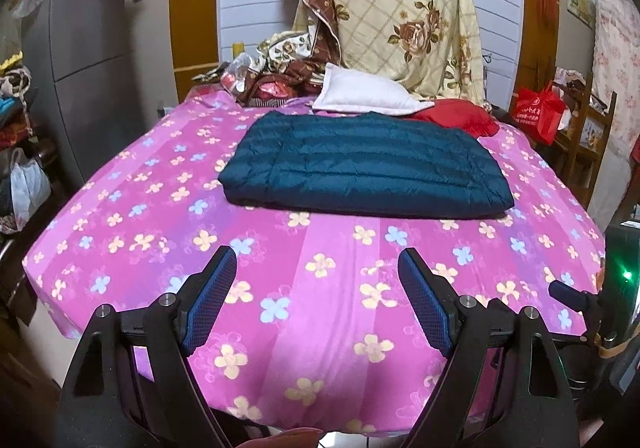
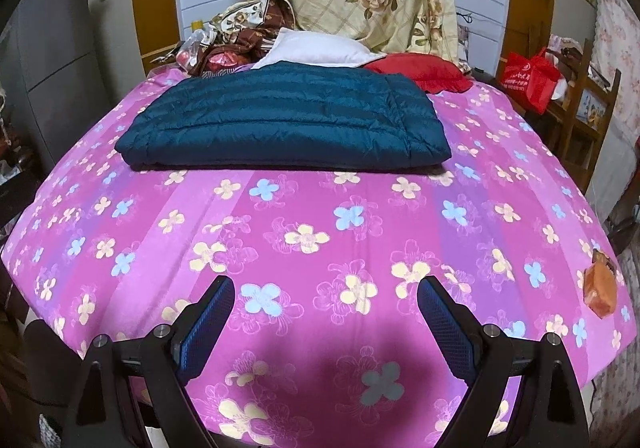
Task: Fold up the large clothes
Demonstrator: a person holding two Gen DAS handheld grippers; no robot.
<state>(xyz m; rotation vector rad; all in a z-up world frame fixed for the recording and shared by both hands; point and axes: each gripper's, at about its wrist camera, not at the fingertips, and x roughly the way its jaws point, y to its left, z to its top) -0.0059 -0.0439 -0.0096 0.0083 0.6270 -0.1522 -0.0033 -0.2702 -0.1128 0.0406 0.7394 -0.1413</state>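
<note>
A home bedroom: a bed (image 1: 320, 312) in pink floral sheeting (pillows (image 1: 360, 91) at its head).

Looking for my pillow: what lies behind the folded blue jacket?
Behind the folded blue down jacket lie a white pillow and a red cushion; their front edges are hidden by the jacket.

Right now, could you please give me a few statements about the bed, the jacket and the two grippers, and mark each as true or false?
1. The dark teal quilted down jacket lies folded on the pink flowered bedsheet. True.
2. The left gripper is shut on the jacket. False: it is open, holding nothing.
3. The right gripper is open over bare sheet. True.
4. A white pillow lies behind the jacket. True.
5. The red cushion sits on top of the jacket. False: it lies behind, at the jacket's far right corner.
</note>
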